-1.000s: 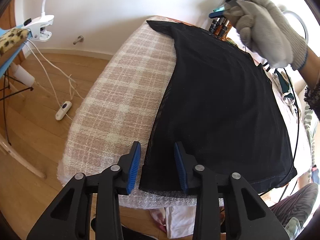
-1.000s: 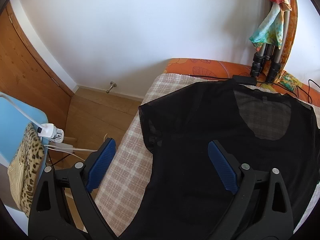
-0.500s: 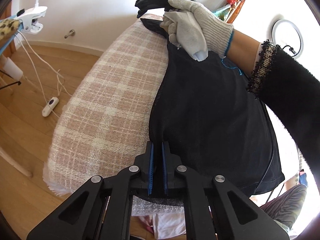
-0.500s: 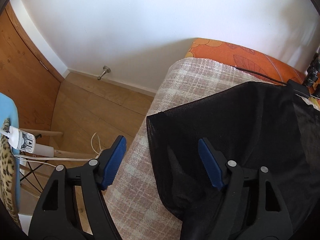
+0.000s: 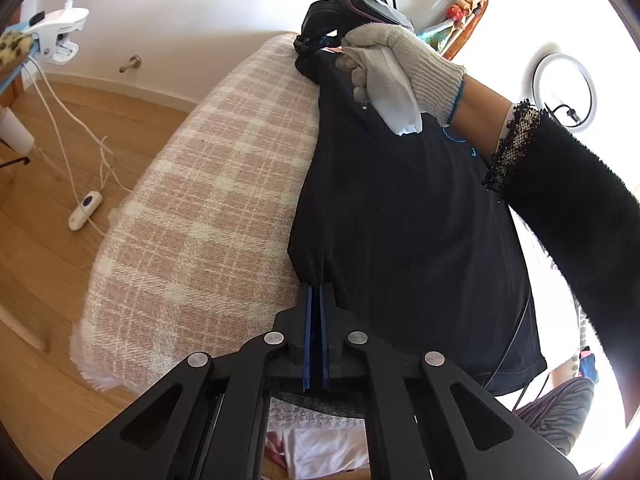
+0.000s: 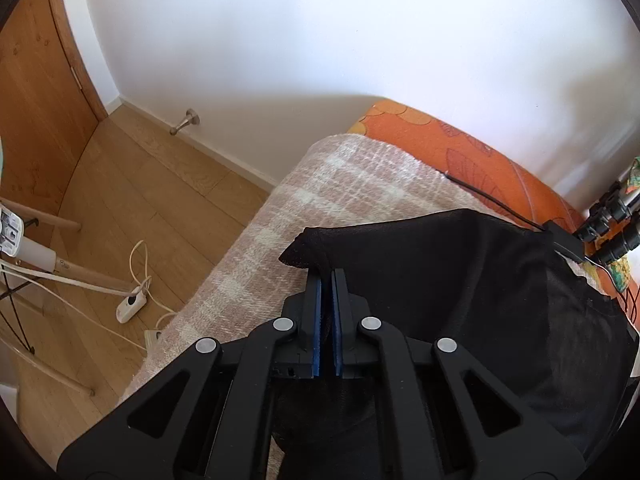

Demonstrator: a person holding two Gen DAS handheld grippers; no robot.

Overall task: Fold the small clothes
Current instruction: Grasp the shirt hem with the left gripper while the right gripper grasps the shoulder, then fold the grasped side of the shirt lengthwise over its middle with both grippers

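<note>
Both claws clamp the black shirt (image 5: 400,216) along its blanket-side edge: left claw (image 5: 314,300) at hem, right claw (image 6: 326,280) at sleeve.

Shirt (image 5: 404,216): showing plain black, sheer mesh at the sleeve (image 6: 316,250) and hem.
Blanket (image 5: 208,208): running a pink-beige and cream plaid across the whole surface.
Left gripper (image 5: 314,304): showing black arms, blue pads.
Right gripper (image 6: 326,292): matching, black with blue pads.
Glove (image 5: 394,76): reading light grey knit, pale palm coating, blue trim at the cuff.
Sweater sleeve (image 5: 580,208): looking fuzzy black, with speckled black-and-white edging.
Cushion (image 6: 460,152): glowing orange with a darker leaf print.
Floor (image 6: 132,188): showing honey-toned wood.
Wall (image 6: 320,40): staying white.
Cable switch (image 5: 85,216): sitting white on the floor.
Clip lamp (image 5: 58,34): showing white.
</note>
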